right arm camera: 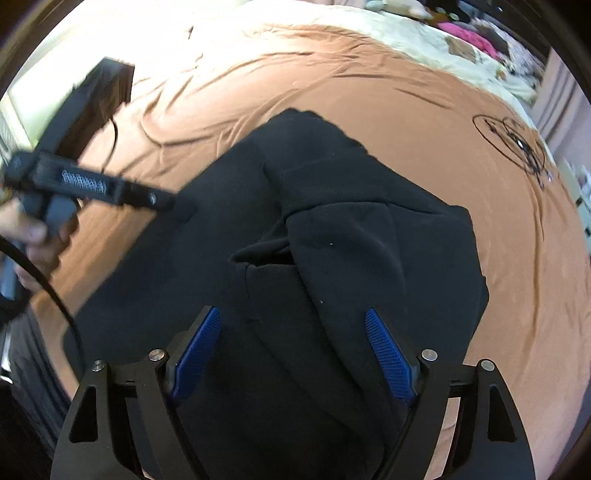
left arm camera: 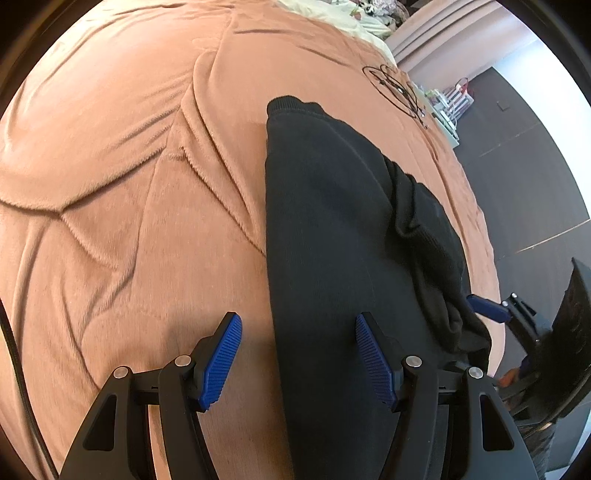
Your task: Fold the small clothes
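Note:
A black garment (left arm camera: 332, 236) lies partly folded on a brown blanket (left arm camera: 122, 177). My left gripper (left arm camera: 297, 354) is open, its jaws straddling the garment's left edge near its close end. My right gripper (right arm camera: 291, 350) is open just above the garment (right arm camera: 332, 258), with folded layers between and ahead of its fingers. The left gripper shows blurred in the right wrist view (right arm camera: 162, 201), at the garment's left edge. A blue fingertip of the right gripper (left arm camera: 487, 308) shows at the garment's right edge in the left wrist view.
The brown blanket (right arm camera: 461, 155) covers the bed and carries a black line drawing (right arm camera: 517, 144). A pale sheet (right arm camera: 369, 29) and coloured clutter (right arm camera: 476, 37) lie at the far end. Dark floor (left arm camera: 524, 177) lies off the bed's right side. A black cable (right arm camera: 55, 291) hangs at left.

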### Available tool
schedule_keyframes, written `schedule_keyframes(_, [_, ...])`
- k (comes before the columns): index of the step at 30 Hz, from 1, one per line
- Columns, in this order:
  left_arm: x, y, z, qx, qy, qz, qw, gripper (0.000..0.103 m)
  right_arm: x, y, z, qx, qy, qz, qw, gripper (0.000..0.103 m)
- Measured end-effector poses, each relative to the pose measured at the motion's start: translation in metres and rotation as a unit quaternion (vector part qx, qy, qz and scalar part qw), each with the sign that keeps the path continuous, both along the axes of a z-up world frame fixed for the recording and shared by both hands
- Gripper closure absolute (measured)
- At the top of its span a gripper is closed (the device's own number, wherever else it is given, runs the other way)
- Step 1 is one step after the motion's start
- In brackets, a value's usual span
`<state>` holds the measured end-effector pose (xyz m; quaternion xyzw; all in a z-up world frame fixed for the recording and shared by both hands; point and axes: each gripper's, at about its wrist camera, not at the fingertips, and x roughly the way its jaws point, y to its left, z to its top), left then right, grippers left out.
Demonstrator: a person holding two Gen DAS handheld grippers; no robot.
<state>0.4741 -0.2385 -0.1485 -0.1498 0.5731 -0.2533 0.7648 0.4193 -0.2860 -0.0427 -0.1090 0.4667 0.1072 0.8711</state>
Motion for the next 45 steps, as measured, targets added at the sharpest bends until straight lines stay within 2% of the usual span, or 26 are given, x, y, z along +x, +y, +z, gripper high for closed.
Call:
schedule_keyframes(2, [0.002,0.0,-0.001,-0.002,0.001,0.001,1.0,0.038,0.008,-0.002,-0.004,-0.022,-0.006,-0.013,1.0,0.023])
schedule_keyframes(4, [0.004,0.001,-0.001,-0.004,0.004,0.002,1.0,0.038,0.018,-0.012,-0.006,-0.021,-0.014,-0.032,0.999,0.024])
schedule_keyframes(6, [0.008,-0.001,0.0,-0.001,0.002,0.0,1.0,0.038,0.022,-0.022,-0.003,-0.002,-0.019,-0.041,0.999,0.05])
schedule_keyframes(7, [0.01,-0.003,0.001,0.002,0.0,-0.001,1.0,0.038,0.025,-0.031,0.002,0.012,-0.02,-0.048,0.999,0.067])
schedule_keyframes(8, [0.012,-0.004,0.002,0.004,-0.002,-0.002,1.0,0.038,0.026,-0.037,0.005,0.019,-0.024,-0.054,0.998,0.076])
schedule_keyframes(10, [0.014,-0.004,0.004,0.007,-0.004,-0.003,1.0,0.038,0.027,-0.053,0.014,0.033,-0.038,-0.074,0.996,0.085])
schedule_keyframes(13, [0.02,-0.008,0.006,0.01,-0.008,-0.004,0.9999,0.038,0.029,-0.079,0.02,0.072,-0.044,-0.098,0.992,0.091])
schedule_keyframes(17, [0.026,-0.015,0.005,0.016,-0.01,-0.007,0.9998,0.038,0.033,-0.117,0.012,0.111,-0.04,-0.144,0.983,0.091])
schedule_keyframes(21, [0.032,-0.019,0.006,0.028,-0.015,-0.006,0.9995,0.038,0.038,-0.145,-0.007,0.119,-0.026,-0.202,0.972,0.09])
schedule_keyframes(24, [0.036,-0.018,0.007,0.025,-0.016,-0.002,0.9996,0.038,0.038,-0.155,-0.011,0.164,-0.012,-0.208,0.964,0.087])
schedule_keyframes(25, [0.037,-0.017,0.007,0.024,-0.016,-0.001,0.9996,0.038,0.037,-0.161,-0.011,0.184,-0.008,-0.212,0.96,0.076])
schedule_keyframes(26, [0.039,-0.017,0.007,0.021,-0.014,0.001,0.9997,0.038,0.036,-0.166,-0.009,0.199,-0.01,-0.214,0.956,0.054])
schedule_keyframes(28, [0.042,-0.016,0.006,0.015,-0.009,0.003,0.9998,0.038,0.03,-0.177,-0.007,0.234,-0.019,-0.213,0.949,0.027])
schedule_keyframes(31, [0.046,-0.016,0.004,0.009,-0.007,0.003,0.9999,0.038,0.023,-0.191,-0.018,0.299,0.0,-0.205,0.932,0.027])
schedule_keyframes(33, [0.051,-0.019,0.001,0.002,0.0,0.002,1.0,0.038,0.026,-0.196,-0.029,0.325,0.015,-0.195,0.925,0.027])
schedule_keyframes(38, [0.062,-0.02,-0.008,-0.012,0.006,0.009,0.9999,0.04,0.039,-0.196,-0.054,0.341,0.044,-0.186,0.921,0.029])
schedule_keyframes(45, [0.085,-0.023,-0.015,-0.038,0.009,0.017,0.9991,0.049,0.064,-0.204,-0.071,0.374,0.04,-0.167,0.912,0.055])
